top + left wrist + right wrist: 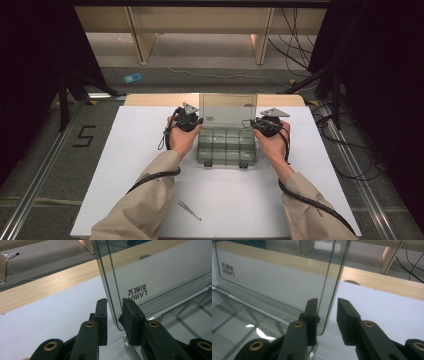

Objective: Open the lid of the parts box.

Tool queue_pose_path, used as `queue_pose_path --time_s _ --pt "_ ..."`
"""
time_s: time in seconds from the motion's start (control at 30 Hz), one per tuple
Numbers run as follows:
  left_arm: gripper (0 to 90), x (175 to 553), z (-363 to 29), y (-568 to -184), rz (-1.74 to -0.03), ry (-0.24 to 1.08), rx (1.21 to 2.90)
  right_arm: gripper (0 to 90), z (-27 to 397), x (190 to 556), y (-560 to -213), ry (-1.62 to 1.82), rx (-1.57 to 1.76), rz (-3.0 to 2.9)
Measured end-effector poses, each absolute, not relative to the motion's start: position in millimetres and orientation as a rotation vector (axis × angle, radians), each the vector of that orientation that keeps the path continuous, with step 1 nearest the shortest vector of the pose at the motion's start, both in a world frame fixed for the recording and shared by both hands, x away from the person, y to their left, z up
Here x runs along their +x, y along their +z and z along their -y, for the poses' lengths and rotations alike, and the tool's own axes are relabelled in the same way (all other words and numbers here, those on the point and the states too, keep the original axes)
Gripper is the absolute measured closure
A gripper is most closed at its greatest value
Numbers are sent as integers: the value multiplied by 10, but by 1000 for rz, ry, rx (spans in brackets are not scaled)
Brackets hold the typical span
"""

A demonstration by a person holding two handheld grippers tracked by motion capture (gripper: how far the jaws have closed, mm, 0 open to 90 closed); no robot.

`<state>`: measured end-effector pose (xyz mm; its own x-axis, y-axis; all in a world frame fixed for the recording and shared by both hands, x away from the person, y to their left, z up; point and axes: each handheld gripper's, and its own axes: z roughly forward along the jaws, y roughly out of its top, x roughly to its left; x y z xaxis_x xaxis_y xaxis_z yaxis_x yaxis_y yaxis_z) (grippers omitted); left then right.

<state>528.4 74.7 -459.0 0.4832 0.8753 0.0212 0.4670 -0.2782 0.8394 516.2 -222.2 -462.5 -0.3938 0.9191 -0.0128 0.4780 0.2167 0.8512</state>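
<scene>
A clear plastic compartment box (225,148) stands on the white table top (150,150) with its lid (227,107) raised upright. My left gripper (196,120) is at the lid's left edge. In the left gripper view the jaws (115,302) hold the lid's (162,277) side rim between them, both pads against it. My right gripper (257,124) is at the lid's right edge. In the right gripper view its jaws (327,301) straddle the lid's (274,277) rim: the left pad is at the rim and a gap remains at the right pad.
Metal tweezers (190,210) lie near the table's front edge, between the person's forearms. The box's empty compartments (232,317) lie just inside the lid. A wooden strip (150,100) borders the table's far edge, with floor and cables beyond.
</scene>
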Motion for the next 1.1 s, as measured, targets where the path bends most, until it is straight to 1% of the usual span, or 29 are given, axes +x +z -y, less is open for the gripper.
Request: queue_pose_path --time_s 0.07,0.13,0.2,0.23,0.27,0.33,0.37,0.4,0.43,0.47,0.5,0.53,0.57,0.67,0.7,0.83,0.93,1.1 --pt "722 5282 -750 -4587 -1119 638 1904 698 2220 5169 -4637 1100 1278 -1954" --pt "678 5269 -761 -4574 -1121 641 1899 664 2218 5169 -4639 1109 1291 -1949" --pt "578 5249 -765 -4554 -1118 628 1869 579 2231 5166 -4624 1118 1295 -1948" --pt "402 5236 -778 -4538 -1106 610 1872 461 2240 5167 -4590 1153 1277 -1969" --pt "402 5226 -784 -4529 -1097 597 1870 461 2240 5167 -4590 1153 1277 -1969" --pt "273 5164 -814 -4485 -1082 557 1868 338 2258 5137 -4529 1141 1256 -2011" --pt "251 5124 -835 -4456 -1071 559 1881 299 2260 5126 -4512 1155 1238 -2021" --pt "160 5080 -868 -4426 -1053 567 1900 242 2277 5085 -4461 1178 1210 -2041" --pt "160 5053 -878 -4417 -1050 563 1895 242 2277 5085 -4461 1178 1210 -2041" --pt "140 5012 -909 -4393 -1034 563 1908 208 2297 5042 -4421 1187 1198 -2059" --pt "140 4967 -938 -4371 -1025 571 1917 208 2297 5042 -4421 1187 1198 -2059" --pt "62 4884 -978 -4347 -1019 570 1919 187 2312 4994 -4389 1216 1196 -2072" --pt "51 4884 -978 -4347 -1019 570 1919 187 2312 4994 -4389 1216 1196 -2072" --pt "33 4710 -1095 -4295 -999 572 1941 169 2318 4837 -4361 1236 1151 -2109" --pt "33 4656 -1137 -4283 -994 569 1944 169 2318 4837 -4361 1236 1151 -2109" --pt "14 4421 -1299 -4271 -987 548 1936 165 2312 4620 -4355 1248 1110 -2143" --pt "0 4248 -1397 -4286 -978 507 1952 162 2305 4459 -4352 1263 1076 -2167" --pt "0 4016 -1513 -4272 -962 501 1954 159 2273 4212 -4328 1310 1028 -2186"
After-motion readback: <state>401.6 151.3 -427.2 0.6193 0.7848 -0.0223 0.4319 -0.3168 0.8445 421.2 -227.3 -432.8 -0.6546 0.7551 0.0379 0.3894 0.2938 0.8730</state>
